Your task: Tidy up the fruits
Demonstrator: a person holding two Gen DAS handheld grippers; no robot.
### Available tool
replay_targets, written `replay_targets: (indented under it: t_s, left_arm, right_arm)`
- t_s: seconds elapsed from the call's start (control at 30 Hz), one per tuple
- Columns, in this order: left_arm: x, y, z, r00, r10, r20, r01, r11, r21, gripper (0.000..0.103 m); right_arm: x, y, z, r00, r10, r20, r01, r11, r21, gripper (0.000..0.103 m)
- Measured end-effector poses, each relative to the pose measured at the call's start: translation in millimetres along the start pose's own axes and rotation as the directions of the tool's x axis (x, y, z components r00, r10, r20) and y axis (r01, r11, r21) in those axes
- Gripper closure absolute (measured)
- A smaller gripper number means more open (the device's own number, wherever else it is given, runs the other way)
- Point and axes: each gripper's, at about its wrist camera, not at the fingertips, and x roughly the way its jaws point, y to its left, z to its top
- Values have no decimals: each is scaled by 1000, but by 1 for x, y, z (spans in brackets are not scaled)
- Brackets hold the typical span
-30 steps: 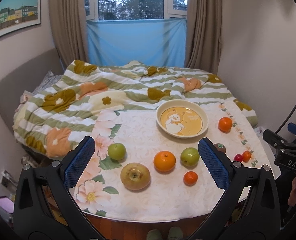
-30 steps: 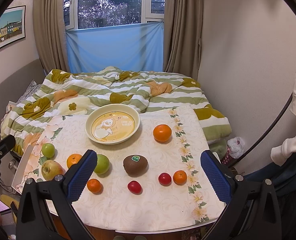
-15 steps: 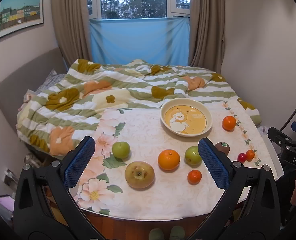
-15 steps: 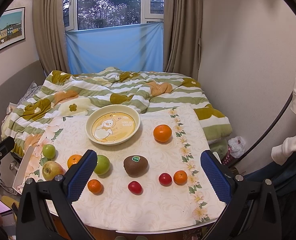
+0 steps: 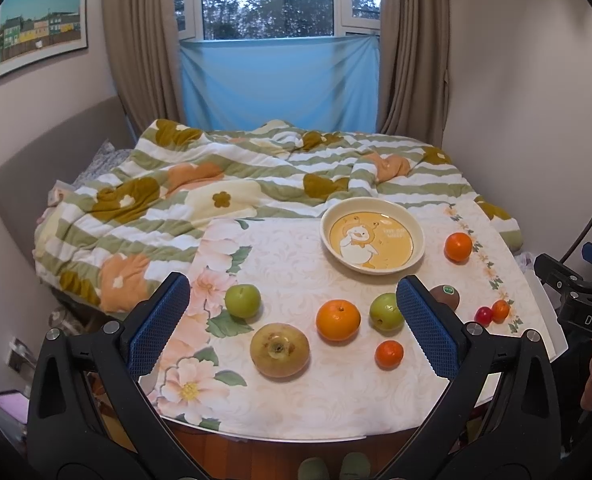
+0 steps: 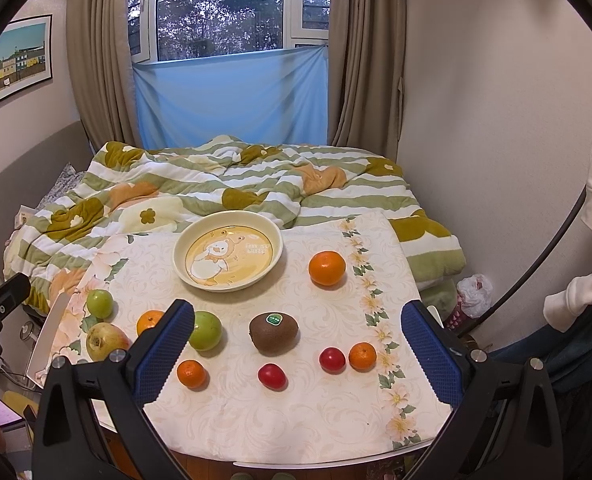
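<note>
While held above the near edge of the surface [image 6: 296, 432], left claw [image 5: 292, 322] and right claw [image 6: 296, 344] both spread wide, pinching nothing, blue knurled pads on black plastic arms.

Fruits scattered loose over a glossy floral cloth, none in the dish. Seen from the right wrist: shallow cream plate [image 6: 228, 251] with a duck print at 12 o'clock of the surface; smooth round large orange [image 6: 327, 267] at 1 o'clock, apart from the rest; fuzzy brown oval kiwi [image 6: 273, 331] with a green sticker near centre. At 5 o'clock, red cherry tomato [image 6: 332, 359] just beside a small tangerine [image 6: 362, 356]; second red tomato [image 6: 272, 375] near 6 o'clock. At 7 o'clock, small mandarin [image 6: 191, 373]; green apple [image 6: 205, 330] partly hidden behind the left pad. Further toward 9 o'clock, another orange [image 6: 149, 321] half covered by that pad, a blotchy yellowish pear [image 6: 104, 340] and a small green plum [image 6: 99, 303].

Seen from the left wrist: pear [image 5: 279, 350] squat, with brown marks round its dimple; orange [image 5: 338, 319] dimpled; kiwi [image 5: 446, 296] mostly hidden behind the right pad. Other claw cut off at 3 o'clock, only its black body showing. Print on the plate too small to read.

Behind, rumpled quilt [image 6: 216, 184] with green stripes and flowers, soft folds.
</note>
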Motion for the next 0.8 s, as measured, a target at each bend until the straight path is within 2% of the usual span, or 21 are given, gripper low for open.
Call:
replay_targets:
  t_s: [0.8]
  left_arm:
    - [1, -1, 1, 1000, 0, -1, 0, 1000, 1, 0]
  right_arm:
    - [0, 5, 3, 1000, 3, 2, -3, 1000, 3, 0]
